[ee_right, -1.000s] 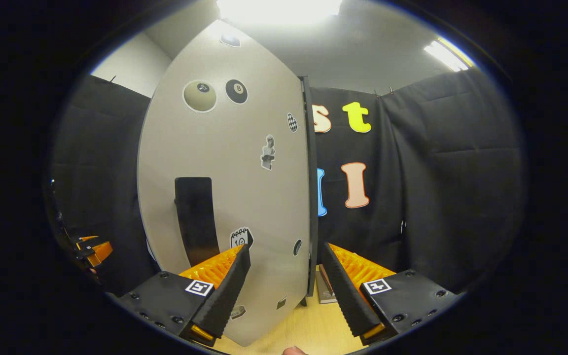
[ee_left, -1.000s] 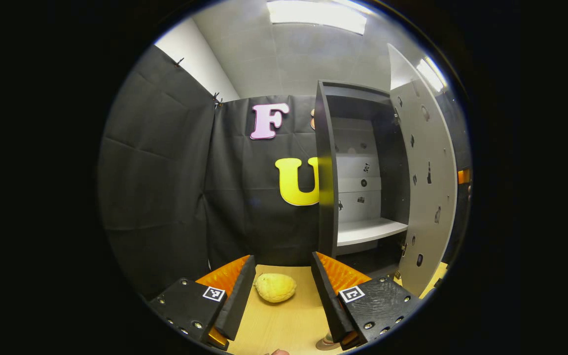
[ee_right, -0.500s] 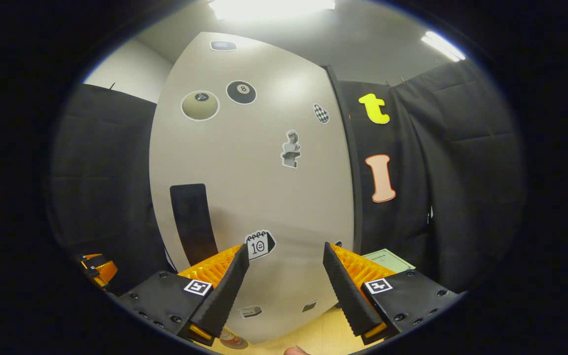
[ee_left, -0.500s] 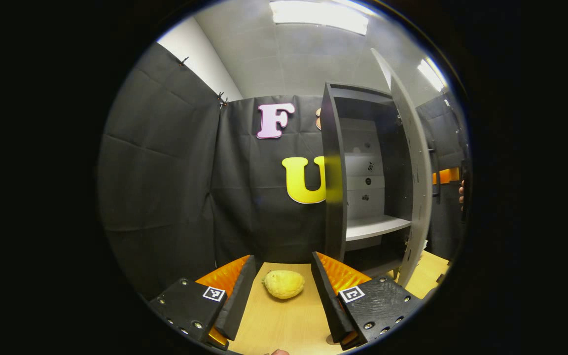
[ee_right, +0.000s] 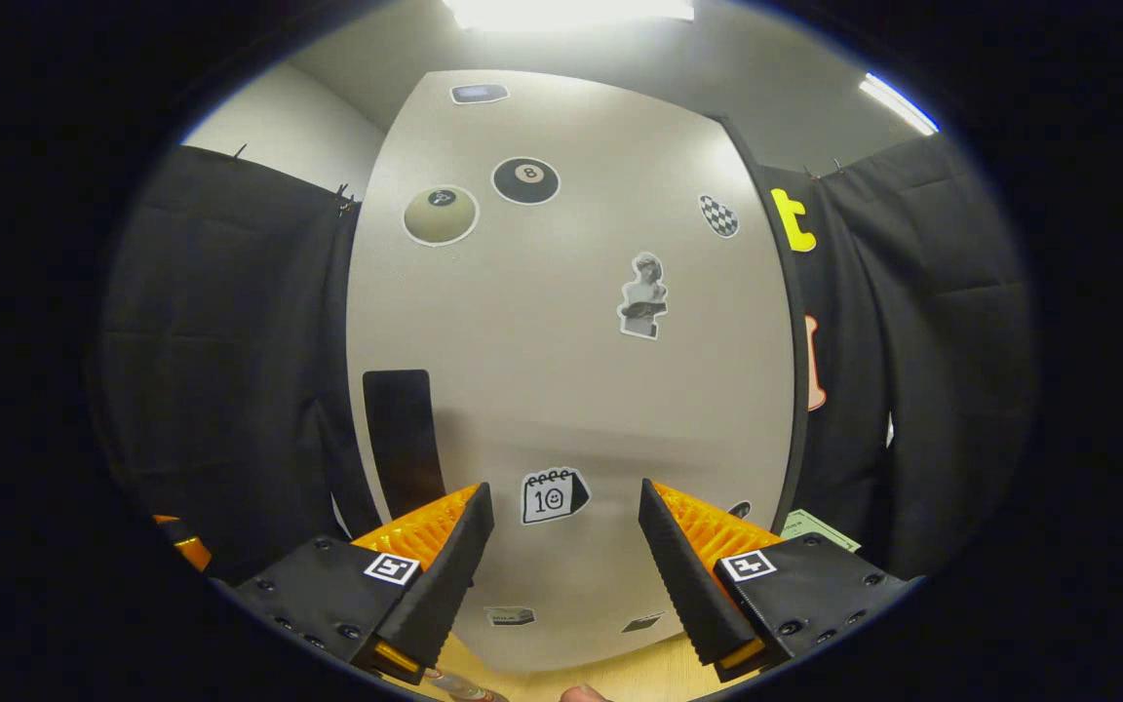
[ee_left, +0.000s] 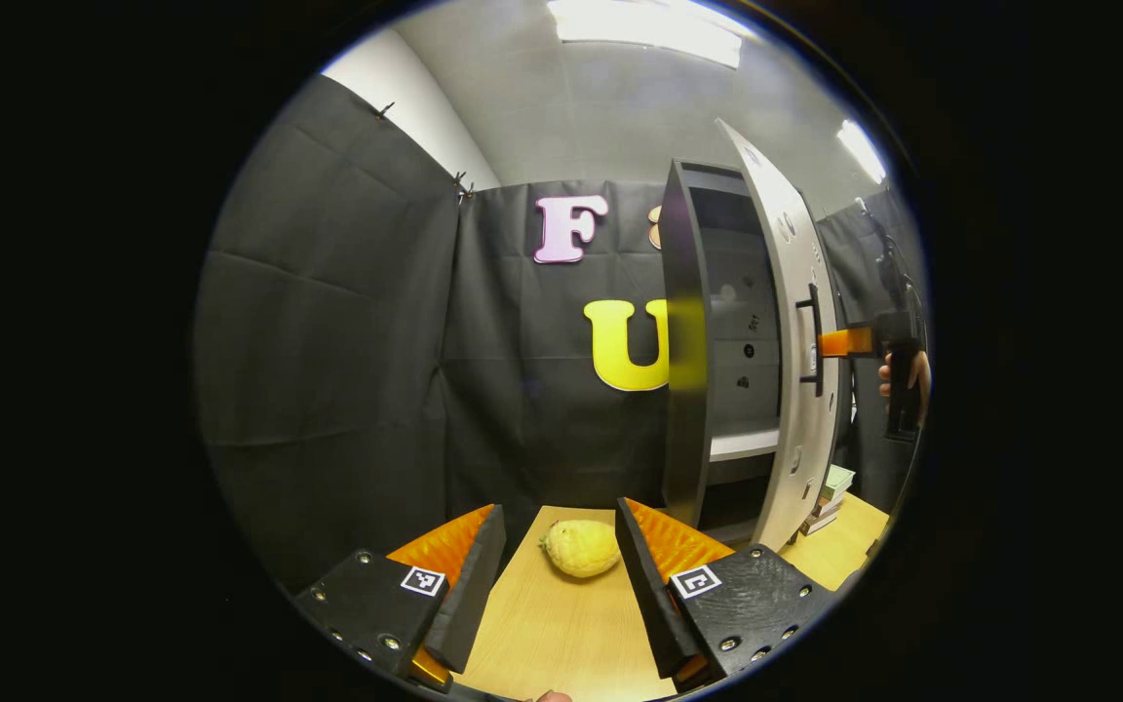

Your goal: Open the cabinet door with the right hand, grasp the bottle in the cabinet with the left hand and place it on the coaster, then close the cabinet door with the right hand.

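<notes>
1. Left tongs (ee_left: pixel 552 575): level over the desk (ee_left: pixel 561 634), fingers wide apart, holding nothing. A yellow fruit (ee_left: pixel 581 547) lies just ahead between them.
2. Right tongs (ee_right: pixel 561 561): fingers wide apart, nothing held, facing the door (ee_right: pixel 571 370) front close up; handle (ee_right: pixel 403 439) ahead-left.
3. Left gripper view: cabinet (ee_left: pixel 683 341) ahead-right, door partly open, right tongs (ee_left: pixel 849 341) at the handle side, held by a hand (ee_left: pixel 903 375); books (ee_left: pixel 827 492) beyond.
4. Door stickers read "8" and "10". Can't make out the bottle or coaster.

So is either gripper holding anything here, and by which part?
Nothing is held: the left gripper and right gripper both stand open and empty.
</notes>
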A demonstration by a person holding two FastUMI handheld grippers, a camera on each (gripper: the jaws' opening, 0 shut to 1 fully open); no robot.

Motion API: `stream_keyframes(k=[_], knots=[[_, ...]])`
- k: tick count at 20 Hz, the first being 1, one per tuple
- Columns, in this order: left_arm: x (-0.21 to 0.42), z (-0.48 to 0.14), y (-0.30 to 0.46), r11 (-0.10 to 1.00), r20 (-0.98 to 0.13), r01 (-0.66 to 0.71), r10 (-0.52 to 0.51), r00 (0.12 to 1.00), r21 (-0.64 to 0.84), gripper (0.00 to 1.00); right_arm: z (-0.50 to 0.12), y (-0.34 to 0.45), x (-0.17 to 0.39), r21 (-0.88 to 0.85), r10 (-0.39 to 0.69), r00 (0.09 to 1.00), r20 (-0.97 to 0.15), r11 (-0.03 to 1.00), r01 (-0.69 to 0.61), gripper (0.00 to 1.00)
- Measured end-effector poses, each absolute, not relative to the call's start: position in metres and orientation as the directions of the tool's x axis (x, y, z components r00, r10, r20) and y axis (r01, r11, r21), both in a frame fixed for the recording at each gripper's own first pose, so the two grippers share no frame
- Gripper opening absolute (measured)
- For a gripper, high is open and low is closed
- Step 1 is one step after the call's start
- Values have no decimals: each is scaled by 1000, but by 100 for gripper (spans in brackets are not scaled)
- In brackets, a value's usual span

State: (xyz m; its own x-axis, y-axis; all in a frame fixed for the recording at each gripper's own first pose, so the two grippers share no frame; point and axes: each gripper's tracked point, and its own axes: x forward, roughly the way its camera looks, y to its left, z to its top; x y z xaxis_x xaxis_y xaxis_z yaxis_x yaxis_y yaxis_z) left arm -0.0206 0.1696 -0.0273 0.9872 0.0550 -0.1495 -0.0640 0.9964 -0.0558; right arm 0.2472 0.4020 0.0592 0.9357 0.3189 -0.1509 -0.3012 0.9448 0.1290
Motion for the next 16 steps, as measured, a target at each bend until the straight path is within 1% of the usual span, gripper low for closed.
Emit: stream_keyframes(k=[4,7,8,9,10,11,12,13,14,15,16], knots=[[-19,-24,167,996,-156,-61,52,986,-57,66,60,404,249,124,311,938,-150,948,-295,97],[-18,-10,154,997,-129,-59,52,990,-49,66,65,400,241,138,338,932,-133,937,-320,97],[-15,-5,146,997,-120,-53,47,992,-47,66,68,391,234,129,336,934,-125,938,-320,97],[-12,-1,136,998,-113,-46,41,993,-44,63,70,381,227,116,334,935,-119,940,-321,98],[-9,4,126,998,-105,-40,36,994,-38,66,72,370,219,103,333,936,-114,941,-322,98],[-8,8,117,999,-95,-37,33,995,-31,66,72,358,211,91,332,937,-110,942,-323,98],[-7,14,107,999,-87,-32,29,996,-27,66,73,345,202,84,328,938,-108,944,-320,93],[-8,19,96,999,-82,-26,24,996,-24,66,72,331,193,82,325,940,-108,945,-317,93],[-9,24,83,999,-76,-19,17,997,-26,68,73,319,182,84,329,938,-107,943,-321,98],[-9,27,69,1000,-71,-9,7,997,-29,68,72,308,174,82,332,937,-107,942,-324,98],[-11,32,54,999,-70,0,-3,998,-32,68,71,294,165,75,329,938,-110,944,-322,93]])
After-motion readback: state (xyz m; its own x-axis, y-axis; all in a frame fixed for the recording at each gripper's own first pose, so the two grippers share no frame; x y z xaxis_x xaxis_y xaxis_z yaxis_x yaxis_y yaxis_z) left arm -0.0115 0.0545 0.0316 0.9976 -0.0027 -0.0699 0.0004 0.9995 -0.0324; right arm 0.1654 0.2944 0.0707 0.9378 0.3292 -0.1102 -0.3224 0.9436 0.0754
